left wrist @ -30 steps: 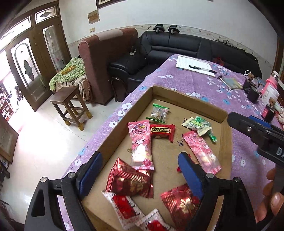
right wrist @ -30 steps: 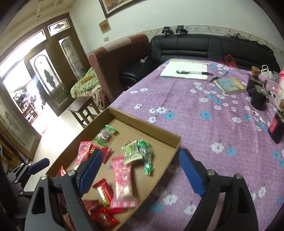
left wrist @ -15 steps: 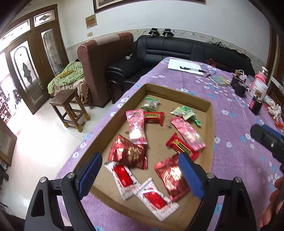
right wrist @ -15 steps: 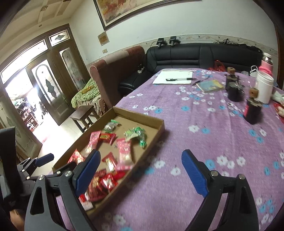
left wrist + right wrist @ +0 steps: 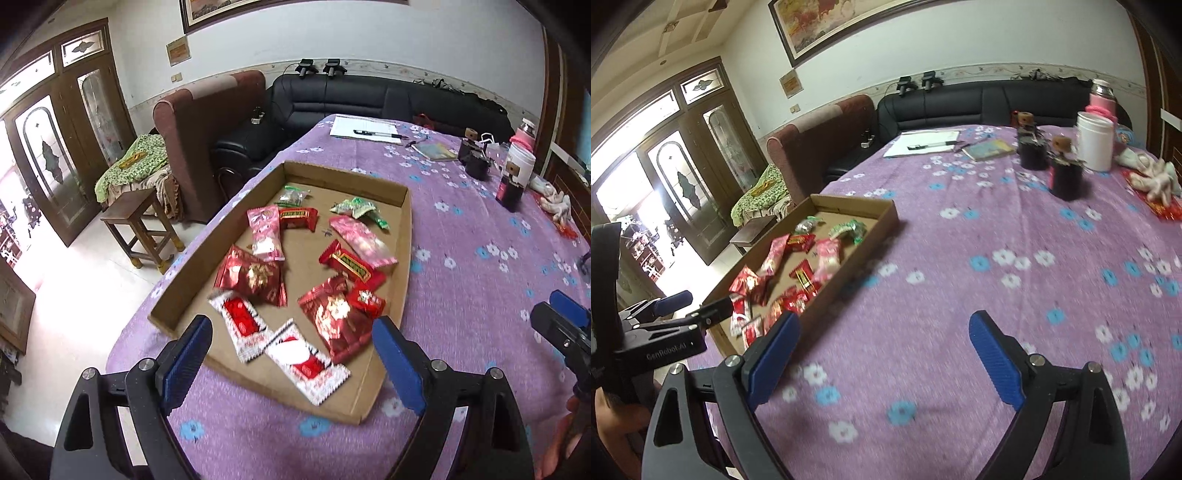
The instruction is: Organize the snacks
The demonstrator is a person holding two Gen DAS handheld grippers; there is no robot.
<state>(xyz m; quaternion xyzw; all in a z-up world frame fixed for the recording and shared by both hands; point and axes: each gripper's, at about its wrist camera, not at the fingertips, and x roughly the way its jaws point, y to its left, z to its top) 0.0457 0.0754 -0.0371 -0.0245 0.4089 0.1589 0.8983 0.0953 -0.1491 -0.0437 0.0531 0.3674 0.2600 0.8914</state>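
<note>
Cardboard tray (image 5: 404,236) full of snacks (image 5: 251,275) sits on the purple cloth (image 5: 997,295). Left gripper (image 5: 291,354) hangs over its near edge, right gripper (image 5: 882,347) beside it; both gape wide, empty.

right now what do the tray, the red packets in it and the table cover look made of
Tray: plain brown cardboard, matte, with folded-up walls. Red packets: probably metallised plastic film, shiny and crinkled, catching glints. Table cover: seemingly woven cloth, matte purple with a printed flower pattern.

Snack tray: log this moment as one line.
left gripper: open, empty | right gripper: open, empty | snack packets: all in cardboard tray
</note>
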